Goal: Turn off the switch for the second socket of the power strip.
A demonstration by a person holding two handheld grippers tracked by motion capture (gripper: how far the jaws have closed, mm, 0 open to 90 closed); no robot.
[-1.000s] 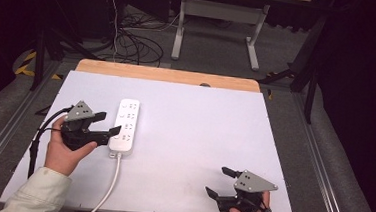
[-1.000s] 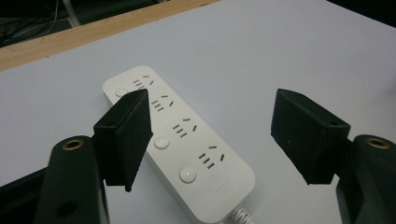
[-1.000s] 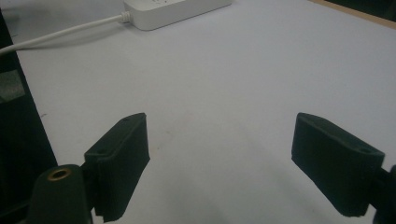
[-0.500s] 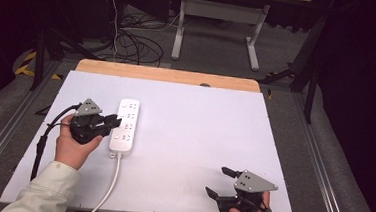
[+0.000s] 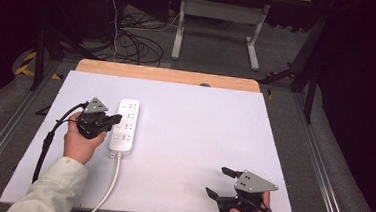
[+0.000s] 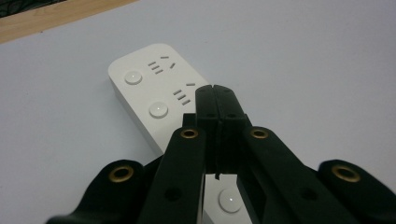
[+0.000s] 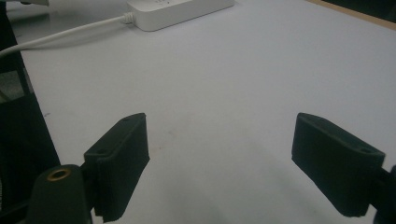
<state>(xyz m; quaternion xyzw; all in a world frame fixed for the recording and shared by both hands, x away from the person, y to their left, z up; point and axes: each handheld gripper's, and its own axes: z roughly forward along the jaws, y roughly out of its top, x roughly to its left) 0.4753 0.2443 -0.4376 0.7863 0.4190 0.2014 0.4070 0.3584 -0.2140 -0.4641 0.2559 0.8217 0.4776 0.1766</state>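
The left tool (image 6: 216,100), jaws just closed together with nothing between, hovers over the white plastic power strip (image 5: 125,125); the right tool (image 7: 219,163), well apart from the strip, gapes wide.

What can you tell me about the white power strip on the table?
The power strip is a long white block with rounded corners, looks like smooth plastic, and lies flat on the white table. Its top has rows of socket slots and round white buttons. A white cord leaves its near end and runs toward the table's front edge. The left gripper, jaws just closed together with nothing between them, sits over its middle; whether it touches is unclear.
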